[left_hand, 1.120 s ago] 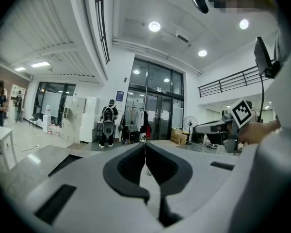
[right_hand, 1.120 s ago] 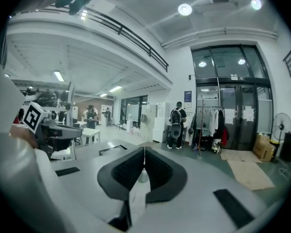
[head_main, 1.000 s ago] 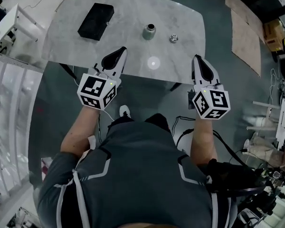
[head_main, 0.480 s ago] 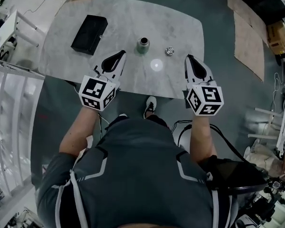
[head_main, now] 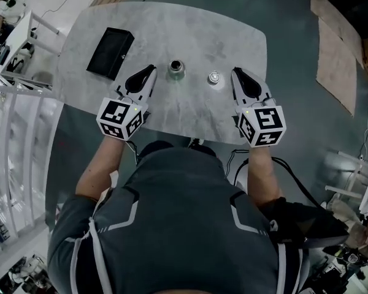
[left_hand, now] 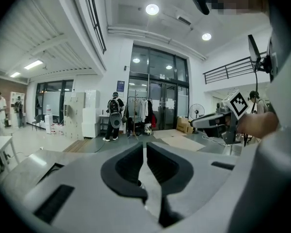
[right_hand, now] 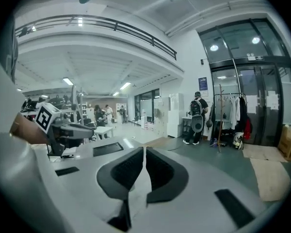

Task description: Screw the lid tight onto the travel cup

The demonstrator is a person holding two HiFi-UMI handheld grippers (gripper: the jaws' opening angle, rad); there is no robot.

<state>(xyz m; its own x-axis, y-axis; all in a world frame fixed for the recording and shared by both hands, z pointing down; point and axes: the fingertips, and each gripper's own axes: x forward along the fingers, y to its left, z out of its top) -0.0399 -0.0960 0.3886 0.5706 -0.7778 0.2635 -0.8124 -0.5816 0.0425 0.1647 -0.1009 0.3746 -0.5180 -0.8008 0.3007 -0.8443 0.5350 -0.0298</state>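
Both cup (head_main: pixel 176 70) and lid (head_main: pixel 214 77) (apart) sit between left claw (head_main: pixel 151 68) and right claw (head_main: pixel 234 71).

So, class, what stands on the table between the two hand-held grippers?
In the head view, the travel cup and its separate lid stand on the table between the left hand-held gripper and the right hand-held gripper.

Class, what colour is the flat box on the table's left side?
The box is black; the head view shows it best.

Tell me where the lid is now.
In the head view the lid lies on the table, right of the travel cup and just left of the right gripper.
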